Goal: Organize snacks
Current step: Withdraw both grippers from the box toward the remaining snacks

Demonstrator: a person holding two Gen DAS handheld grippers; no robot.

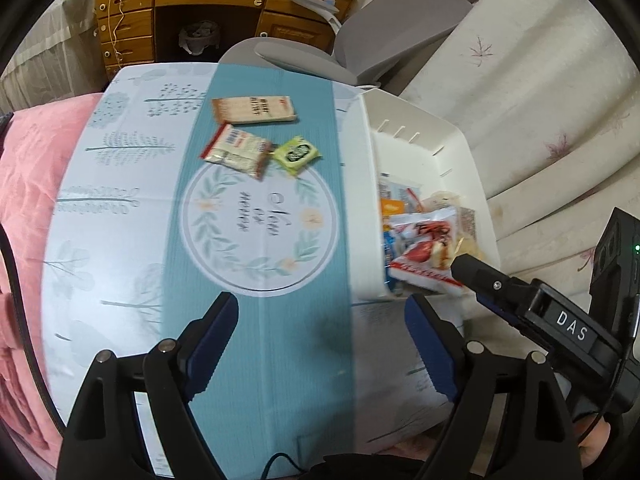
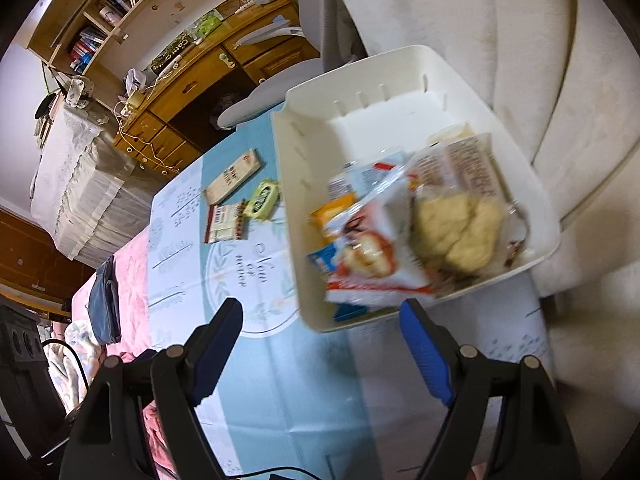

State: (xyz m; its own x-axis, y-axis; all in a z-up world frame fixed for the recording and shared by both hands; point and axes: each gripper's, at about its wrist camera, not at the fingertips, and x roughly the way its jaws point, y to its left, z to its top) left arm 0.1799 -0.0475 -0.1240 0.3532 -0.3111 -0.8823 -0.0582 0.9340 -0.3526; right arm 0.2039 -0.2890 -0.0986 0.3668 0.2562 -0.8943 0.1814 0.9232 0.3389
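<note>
Both claws spread apart, empty: left claw (image 1: 322, 344) over counter (image 1: 256, 360), right claw (image 2: 320, 344) near white bin (image 2: 432, 56). Bin already holds heap of packets. Left on counter: tan bar (image 1: 256, 110), red-white packet (image 1: 236, 150), green packet (image 1: 297, 154). Likely light, crinkly, slippery film; contents possibly crushable. Pinch gently at sealed edge.

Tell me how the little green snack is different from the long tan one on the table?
The green snack is a small, squarish, bright green packet; the tan snack is a longer, flat, beige bar with dark print. The green one lies nearer the white bin; the tan one farther back. Both lie outside the bin.
</note>
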